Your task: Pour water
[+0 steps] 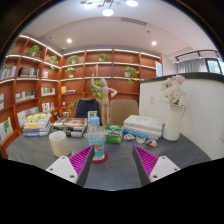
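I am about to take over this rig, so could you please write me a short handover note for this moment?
Tongs: open and empty, held above the grey table.
Bottle, clear with a pink base, stands upright just ahead, roughly between the fingers, untouched.
White cup stands to its left, apart from it; whether it holds anything cannot be seen.
Done: nothing visible.
Left: grasp the bottle and pour, probably into the cup.

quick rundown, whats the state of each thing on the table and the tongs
tongs: open, holding nothing
bottle: upright, capped in red, just ahead of the fingers
pink cup: upright on the table, contents not visible
vase: upright, flowers in it
tissue box: lying flat
books: stacked flat
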`<state>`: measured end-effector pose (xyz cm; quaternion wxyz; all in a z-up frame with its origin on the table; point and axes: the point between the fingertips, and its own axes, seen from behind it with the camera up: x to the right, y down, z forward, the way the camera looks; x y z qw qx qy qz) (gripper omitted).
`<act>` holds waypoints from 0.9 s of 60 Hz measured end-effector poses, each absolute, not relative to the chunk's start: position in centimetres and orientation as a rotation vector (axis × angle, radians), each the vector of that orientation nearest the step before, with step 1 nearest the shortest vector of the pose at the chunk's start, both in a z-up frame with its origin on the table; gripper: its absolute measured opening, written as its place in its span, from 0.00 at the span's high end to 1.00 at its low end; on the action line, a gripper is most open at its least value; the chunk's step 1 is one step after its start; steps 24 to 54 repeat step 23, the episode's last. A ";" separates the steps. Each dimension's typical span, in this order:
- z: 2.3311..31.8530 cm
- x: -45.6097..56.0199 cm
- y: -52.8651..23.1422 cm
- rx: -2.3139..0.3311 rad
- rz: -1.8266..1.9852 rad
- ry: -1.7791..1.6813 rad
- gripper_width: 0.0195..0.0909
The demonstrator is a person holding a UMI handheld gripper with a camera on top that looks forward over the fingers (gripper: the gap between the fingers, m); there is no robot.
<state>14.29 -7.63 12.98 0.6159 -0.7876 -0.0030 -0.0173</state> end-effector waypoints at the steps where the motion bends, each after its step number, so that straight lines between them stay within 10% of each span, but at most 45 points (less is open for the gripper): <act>1: 13.1 14.2 -7.8 -1.811 -0.035 -0.008 0.20; 54: 15.1 15.2 -10.6 -1.761 -0.006 -0.004 0.18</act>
